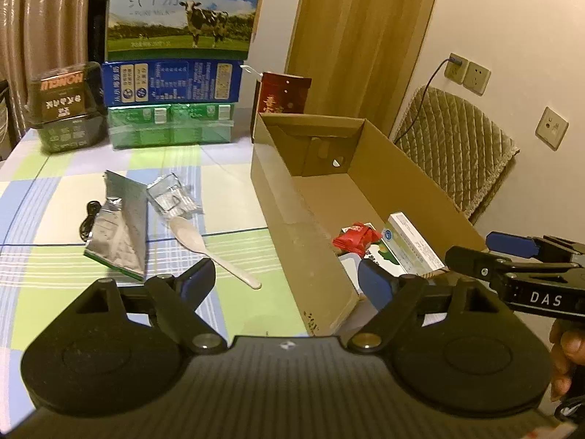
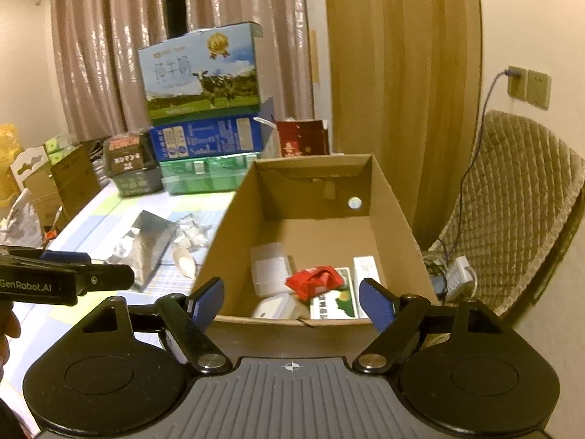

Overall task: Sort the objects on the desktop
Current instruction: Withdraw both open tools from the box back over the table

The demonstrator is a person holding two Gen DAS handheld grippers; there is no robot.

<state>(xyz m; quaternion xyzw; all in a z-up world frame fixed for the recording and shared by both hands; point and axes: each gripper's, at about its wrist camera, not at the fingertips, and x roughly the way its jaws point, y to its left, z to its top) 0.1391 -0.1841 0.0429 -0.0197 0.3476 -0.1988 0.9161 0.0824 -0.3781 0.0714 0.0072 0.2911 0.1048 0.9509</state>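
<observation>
An open cardboard box (image 1: 292, 197) (image 2: 234, 226) stands on the checked tablecloth. Inside it lie a red packet (image 1: 356, 238) (image 2: 314, 280), a green-and-white carton (image 1: 413, 248) (image 2: 334, 303) and white items (image 2: 268, 267). Left of the box, on the cloth, lie a silver foil bag (image 1: 117, 234) (image 2: 148, 245), a crumpled clear wrapper (image 1: 172, 195), a pale plastic spoon (image 1: 208, 248) (image 2: 184, 261) and a black cable (image 1: 87, 219). My left gripper (image 1: 289, 281) is open over the box's near left corner, nothing between its fingers. My right gripper (image 2: 292, 300) is open above the box's near rim, holding nothing.
Stacked milk cartons (image 1: 179, 55) (image 2: 204, 109) and a dark basket (image 1: 65, 109) line the table's far edge. A red bag (image 1: 283, 93) stands behind the box. A quilted chair (image 1: 453, 161) (image 2: 512, 212) sits to the right by wall sockets (image 1: 468, 73).
</observation>
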